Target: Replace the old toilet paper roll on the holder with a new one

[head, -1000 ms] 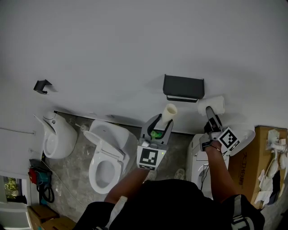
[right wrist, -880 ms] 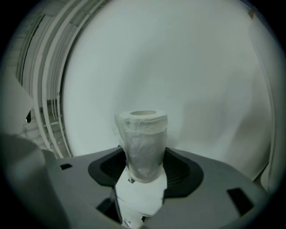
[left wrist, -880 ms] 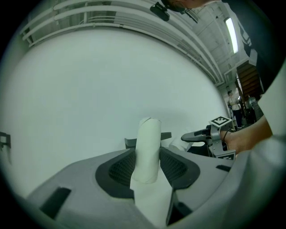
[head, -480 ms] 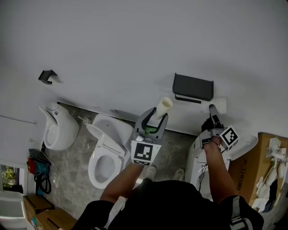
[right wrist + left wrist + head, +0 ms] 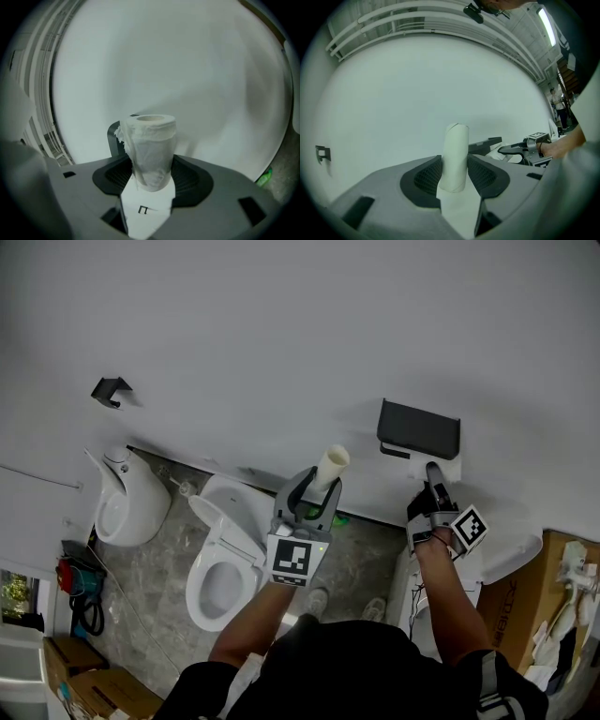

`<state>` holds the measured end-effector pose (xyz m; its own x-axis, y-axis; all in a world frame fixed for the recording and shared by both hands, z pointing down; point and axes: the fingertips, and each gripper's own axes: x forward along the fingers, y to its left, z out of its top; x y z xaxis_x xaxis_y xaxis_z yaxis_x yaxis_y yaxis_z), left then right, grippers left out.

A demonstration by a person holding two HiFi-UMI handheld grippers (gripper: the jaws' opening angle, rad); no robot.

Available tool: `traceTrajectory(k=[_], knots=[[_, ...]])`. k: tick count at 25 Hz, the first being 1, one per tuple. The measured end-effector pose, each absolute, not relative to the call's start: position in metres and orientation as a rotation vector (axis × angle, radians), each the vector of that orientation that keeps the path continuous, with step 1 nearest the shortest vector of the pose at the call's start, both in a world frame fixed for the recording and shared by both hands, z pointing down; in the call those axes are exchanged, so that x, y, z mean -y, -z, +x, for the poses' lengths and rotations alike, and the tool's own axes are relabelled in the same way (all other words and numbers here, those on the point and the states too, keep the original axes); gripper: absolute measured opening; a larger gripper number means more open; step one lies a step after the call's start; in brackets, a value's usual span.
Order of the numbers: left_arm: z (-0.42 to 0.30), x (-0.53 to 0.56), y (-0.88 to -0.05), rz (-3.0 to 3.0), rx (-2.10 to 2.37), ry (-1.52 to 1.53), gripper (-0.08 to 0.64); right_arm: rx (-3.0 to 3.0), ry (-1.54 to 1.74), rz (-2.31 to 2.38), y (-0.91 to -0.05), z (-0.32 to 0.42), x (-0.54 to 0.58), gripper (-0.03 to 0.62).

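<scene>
A bare cardboard tube [image 5: 333, 466] sticks up from my left gripper [image 5: 319, 486], whose jaws are shut on it [image 5: 454, 157]. It is held left of the black wall holder [image 5: 419, 430]. My right gripper [image 5: 433, 474] sits just under the holder's right end, shut on a full white toilet paper roll [image 5: 149, 150]. That roll stands upright between the jaws, its loose sheet wrinkled. In the head view the roll [image 5: 451, 469] barely shows against the white wall. The holder [image 5: 114, 136] peeks out behind it. The left gripper view also shows the holder [image 5: 485, 145] and right gripper [image 5: 525, 149].
Below, on the grey stone floor, are a white toilet [image 5: 225, 554] with its lid up and a white urinal [image 5: 127, 507]. A black hook [image 5: 111, 388] is on the wall at left. A white unit [image 5: 506, 559] and a cardboard box [image 5: 562, 596] are at right.
My left gripper has carried the cardboard tube leftward, away from the holder. My right gripper has rolled and brought the paper roll from the holder's right side to just beneath it.
</scene>
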<state>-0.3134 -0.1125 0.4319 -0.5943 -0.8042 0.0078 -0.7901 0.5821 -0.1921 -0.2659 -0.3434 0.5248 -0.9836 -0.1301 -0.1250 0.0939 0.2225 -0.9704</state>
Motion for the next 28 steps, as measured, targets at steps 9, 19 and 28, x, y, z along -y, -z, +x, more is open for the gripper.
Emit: traceTrajectory(k=[9,19,28], knots=[[-0.326,0.082,-0.435,-1.325,-2.769,0.285,0.169,-2.258,1.934,0.018,-0.528,-0.293,0.314,0.255],[-0.324,0.076,-0.432,-1.318,-2.766,0.258,0.169,-2.332,1.956,0.01,-0.539,-0.297,0.304,0.273],[-0.318,0.094,-0.432,-1.376,-2.738,0.24,0.169,-2.51,1.794,-0.003,-0.534,-0.279,0.309,0.319]])
